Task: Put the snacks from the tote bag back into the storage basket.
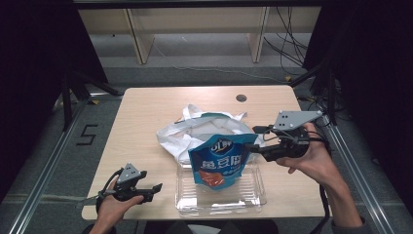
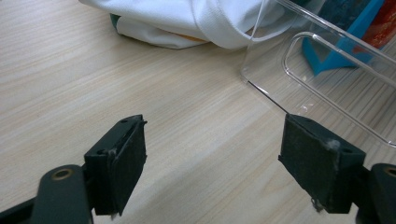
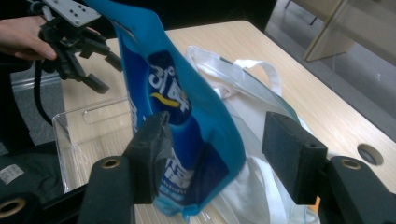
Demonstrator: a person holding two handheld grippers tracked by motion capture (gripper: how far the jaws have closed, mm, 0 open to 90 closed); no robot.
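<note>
Wooden bench: blue snack pouch stands in clear tray, leaning on white bag. Right gripper jaws wide, pouch between, unpressed. Left gripper jaws wide, empty. Advice: withdraw sideways, avoid tipping pouch.

A lab-like recording room; black curtains flank a lone wooden table; loose cables trail over grey floor.

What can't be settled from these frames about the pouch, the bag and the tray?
- Blue snack pouch: its lower end, high view, blurred behind the clear tray wall; whether it rests on the tray floor is unclear.
- White tote bag: its contents, hidden by its own folds and the pouch.
- Right gripper: jaws open around the pouch; right gripper view, bottom edge cuts off the pouch's corner.
</note>
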